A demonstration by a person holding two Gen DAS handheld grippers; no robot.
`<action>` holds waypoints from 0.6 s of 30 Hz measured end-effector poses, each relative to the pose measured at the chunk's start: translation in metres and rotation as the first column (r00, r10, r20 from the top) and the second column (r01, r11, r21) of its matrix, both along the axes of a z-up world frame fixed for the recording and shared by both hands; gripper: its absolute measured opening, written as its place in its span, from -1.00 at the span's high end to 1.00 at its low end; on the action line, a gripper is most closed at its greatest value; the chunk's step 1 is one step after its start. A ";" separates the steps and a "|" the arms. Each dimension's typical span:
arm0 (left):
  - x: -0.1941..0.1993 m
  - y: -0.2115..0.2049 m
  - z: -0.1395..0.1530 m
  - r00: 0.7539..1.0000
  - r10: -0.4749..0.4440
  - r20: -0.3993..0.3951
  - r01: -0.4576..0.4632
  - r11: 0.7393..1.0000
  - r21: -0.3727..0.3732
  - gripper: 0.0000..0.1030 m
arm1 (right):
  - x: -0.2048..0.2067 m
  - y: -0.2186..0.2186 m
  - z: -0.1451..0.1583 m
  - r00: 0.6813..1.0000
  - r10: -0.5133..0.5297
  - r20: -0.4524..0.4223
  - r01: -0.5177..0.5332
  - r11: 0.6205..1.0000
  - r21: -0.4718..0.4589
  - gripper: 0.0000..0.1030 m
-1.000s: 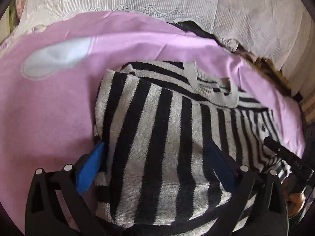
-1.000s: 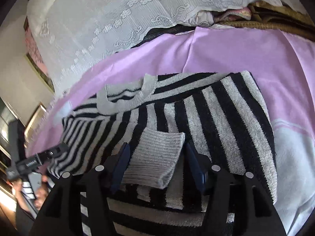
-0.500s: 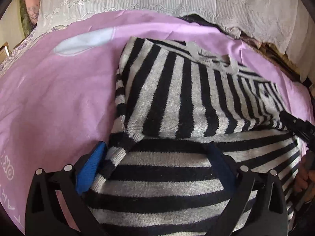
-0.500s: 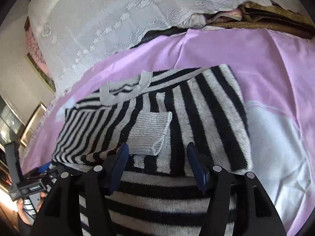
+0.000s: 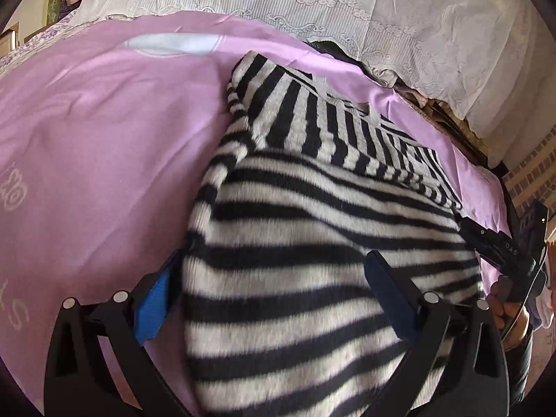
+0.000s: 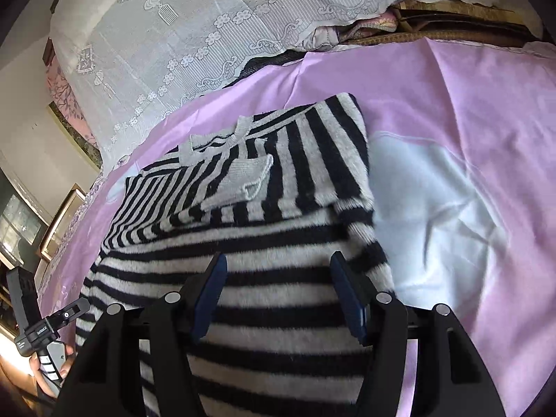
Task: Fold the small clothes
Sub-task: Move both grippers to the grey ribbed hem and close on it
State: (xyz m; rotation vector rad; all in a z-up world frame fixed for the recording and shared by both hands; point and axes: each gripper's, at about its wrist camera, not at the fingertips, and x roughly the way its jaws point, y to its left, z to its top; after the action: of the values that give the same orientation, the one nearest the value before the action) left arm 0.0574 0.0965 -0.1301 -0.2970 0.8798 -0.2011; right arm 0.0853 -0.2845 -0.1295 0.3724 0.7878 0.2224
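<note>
Striped knit fills the left wrist view. The left claw point(image 5: 267, 285) has its blue pads point(image 5: 153, 309) set wide, and the black-and-grey striped sweater point(image 5: 312, 243) passes between them, its lower part raised up close to the camera. The left pad lies against the sweater's edge, the right pad sits over the fabric, but the blur and the bulk of the cloth hide whether the pads press on it, so I cannot tell if this claw grips or merely straddles it. The upper part of the sweater lies flat on a pink sheet point(image 5: 104, 139) spread over a bed, with its stripes running the other way and its grey neckline point(image 5: 347, 104) farther off. A white lace cover point(image 5: 312, 7) lies beyond the sheet. At the right edge a hand point(image 5: 510, 316) holds the black body of the other tool.

In the right wrist view, the right claw point(image 6: 278, 288) stands about half apart, dark blue pads point(image 6: 212, 299) on either side of a raised band of the same sweater point(image 6: 278, 312). Whether the pads pinch the knit cannot be told. Beyond it, a grey ribbed cuff point(image 6: 243, 180) lies folded across the sweater's chest, below the neckline point(image 6: 222, 135). A pale patch point(image 6: 434, 226) on the pink sheet point(image 6: 469, 104) sits just right of the sweater. At the lower left a hand point(image 6: 52, 368) holds the other tool's handle.
</note>
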 end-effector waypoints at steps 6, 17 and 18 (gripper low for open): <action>-0.038 0.003 -0.002 1.000 -0.025 0.017 0.026 1.000 -0.006 -0.91 | -0.049 -0.016 -0.006 1.000 0.012 0.011 -0.011 1.000 -0.016 -0.21; -0.110 0.031 -0.007 0.993 -0.091 0.074 0.108 0.952 -0.286 -0.91 | -0.137 -0.066 -0.026 1.000 0.015 0.011 -0.016 0.983 0.183 -0.46; -0.115 0.032 -0.007 0.992 -0.099 0.080 0.119 0.944 -0.306 -0.91 | -0.142 -0.070 -0.027 1.000 0.017 0.015 -0.019 0.976 0.217 -0.46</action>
State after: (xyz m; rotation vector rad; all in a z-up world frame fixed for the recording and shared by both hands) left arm -0.0579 0.1282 -0.1372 -0.5331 0.8012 -0.4526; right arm -0.0567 -0.3543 -0.1568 0.5698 0.7566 0.3290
